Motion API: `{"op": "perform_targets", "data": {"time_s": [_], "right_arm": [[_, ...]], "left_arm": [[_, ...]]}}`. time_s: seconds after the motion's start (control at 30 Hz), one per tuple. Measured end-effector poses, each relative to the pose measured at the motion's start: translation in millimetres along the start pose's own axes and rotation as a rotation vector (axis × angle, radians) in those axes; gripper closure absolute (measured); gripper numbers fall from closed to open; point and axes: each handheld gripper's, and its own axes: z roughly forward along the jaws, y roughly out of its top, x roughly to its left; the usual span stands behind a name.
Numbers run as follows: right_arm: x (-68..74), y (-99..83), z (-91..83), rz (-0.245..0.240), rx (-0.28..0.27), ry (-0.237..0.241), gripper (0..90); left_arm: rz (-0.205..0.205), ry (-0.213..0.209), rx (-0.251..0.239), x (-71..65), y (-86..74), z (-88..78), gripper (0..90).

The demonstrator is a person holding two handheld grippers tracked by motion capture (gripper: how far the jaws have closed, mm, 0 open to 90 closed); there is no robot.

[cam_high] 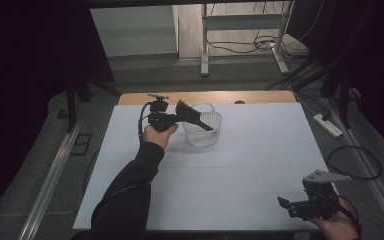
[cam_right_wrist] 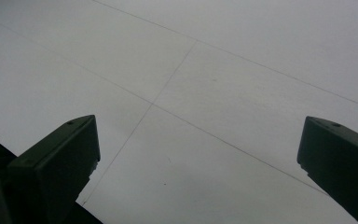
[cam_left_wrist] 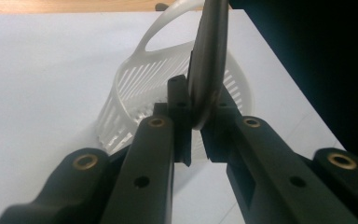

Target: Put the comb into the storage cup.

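- The left gripper [cam_high: 176,118] is held above the far left part of the white table [cam_high: 260,150], just left of a white slotted basket [cam_high: 203,131].
- Its jaws are clamped on a thin dark flat object [cam_high: 192,116], which looks like a spatula or scoop, though its exact kind cannot be told.
- In the left gripper view, the dark object [cam_left_wrist: 208,60] is seen edge-on, rising from between the two pads of the left gripper [cam_left_wrist: 196,133], with the basket [cam_left_wrist: 140,88] lying behind it on the table [cam_left_wrist: 42,84].
- In the high view, the object's far end reaches over the basket's rim and into its opening; whether it touches the basket cannot be told.
- The basket stands upright at the far middle of the table, its handle raised at the far side.
- The right gripper [cam_high: 286,205] is held low at the near right corner of the table, well apart from the basket.
- Its jaws are spread wide with nothing between them; in the right gripper view, bare table surface [cam_right_wrist: 205,84] is seen in the gap of the right gripper [cam_right_wrist: 198,158].
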Motion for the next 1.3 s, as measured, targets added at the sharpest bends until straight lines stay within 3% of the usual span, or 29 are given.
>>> {"op": "perform_targets", "data": {"time_s": [0.5,0.9,1.3], "right_arm": [[0.1,0.2,0.5,-0.002,0.007,0.003,0.0],[0.0,0.2,0.9,-0.003,0.012,0.003,0.0],[-0.1,0.3,1.1,-0.002,0.013,0.004,0.0]], "left_arm": [[0.029,0.089,0.004,4.4,-4.4,2.5,74.6],[0.103,0.189,0.018,0.8,-5.4,6.0,66.2],[0.116,0.232,0.033,2.8,-6.7,6.2,59.8]]}}
